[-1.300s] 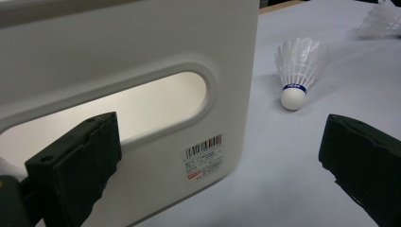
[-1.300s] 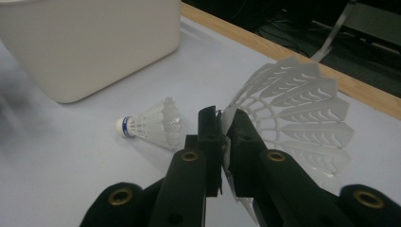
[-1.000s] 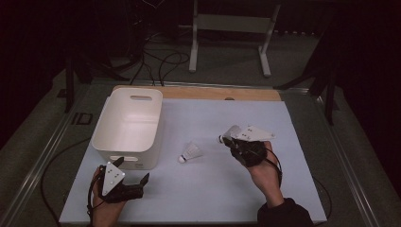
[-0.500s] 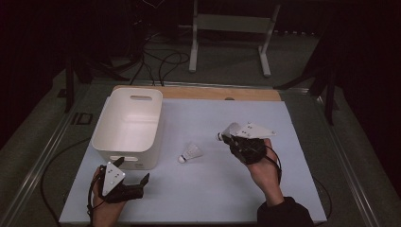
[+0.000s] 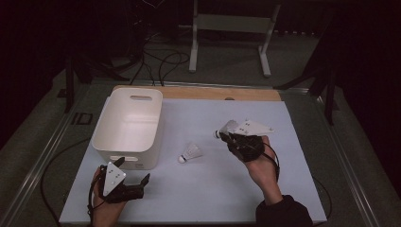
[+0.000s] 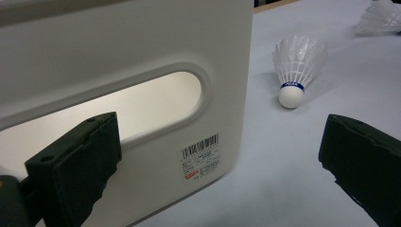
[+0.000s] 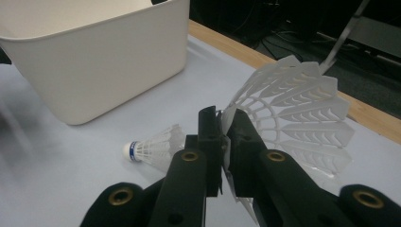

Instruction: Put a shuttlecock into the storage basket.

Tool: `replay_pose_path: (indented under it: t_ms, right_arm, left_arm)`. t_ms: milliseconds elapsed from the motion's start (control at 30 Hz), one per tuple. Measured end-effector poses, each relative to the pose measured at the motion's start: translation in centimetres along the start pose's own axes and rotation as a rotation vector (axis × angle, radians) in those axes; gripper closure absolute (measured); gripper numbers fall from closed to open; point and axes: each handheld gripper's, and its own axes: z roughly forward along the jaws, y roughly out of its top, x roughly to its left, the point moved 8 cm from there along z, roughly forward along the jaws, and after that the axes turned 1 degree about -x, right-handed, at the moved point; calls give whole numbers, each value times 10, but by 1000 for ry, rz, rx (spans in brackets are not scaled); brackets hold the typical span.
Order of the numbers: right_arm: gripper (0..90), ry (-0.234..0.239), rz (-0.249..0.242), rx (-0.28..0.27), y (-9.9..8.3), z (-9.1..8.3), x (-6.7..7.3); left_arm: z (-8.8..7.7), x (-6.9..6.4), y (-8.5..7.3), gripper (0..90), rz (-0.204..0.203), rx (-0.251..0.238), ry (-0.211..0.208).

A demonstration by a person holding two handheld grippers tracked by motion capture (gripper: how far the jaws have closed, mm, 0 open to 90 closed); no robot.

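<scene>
My right gripper (image 5: 228,136) is shut on the feather skirt of a white shuttlecock (image 5: 227,126) and holds it above the white table sheet, right of centre. In the right gripper view the jaws pinch the skirt's edge (image 7: 293,113). A second shuttlecock (image 5: 190,152) lies on its side on the sheet, cork toward the left; it also lies beyond my right gripper (image 7: 224,127) as shuttlecock (image 7: 153,146). The white bin (image 5: 127,125) stands at the left. My left gripper (image 5: 132,171) is open at the bin's near end, facing its handle slot (image 6: 142,99) and the lying shuttlecock (image 6: 295,66).
A wooden strip (image 5: 198,93) runs along the far edge of the white sheet (image 5: 203,198). Beyond the table stand a metal frame (image 5: 227,23) and floor cables (image 5: 161,61). A barcode label (image 6: 201,156) is on the bin's near wall.
My right hand has drifted slightly up and left in the high view with the shuttlecock still gripped. The left hand and the lying shuttlecock have stayed put.
</scene>
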Motion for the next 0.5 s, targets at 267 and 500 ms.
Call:
replay_pose_path:
  t_ms: [267, 500]
  right_arm:
    - [853, 16, 11, -3, 5, 3, 0]
    - [853, 42, 40, -11, 8, 5, 1]
  left_arm:
    - [0, 0, 0, 6, -1, 0, 0]
    - [0, 0, 0, 5, -1, 0, 0]
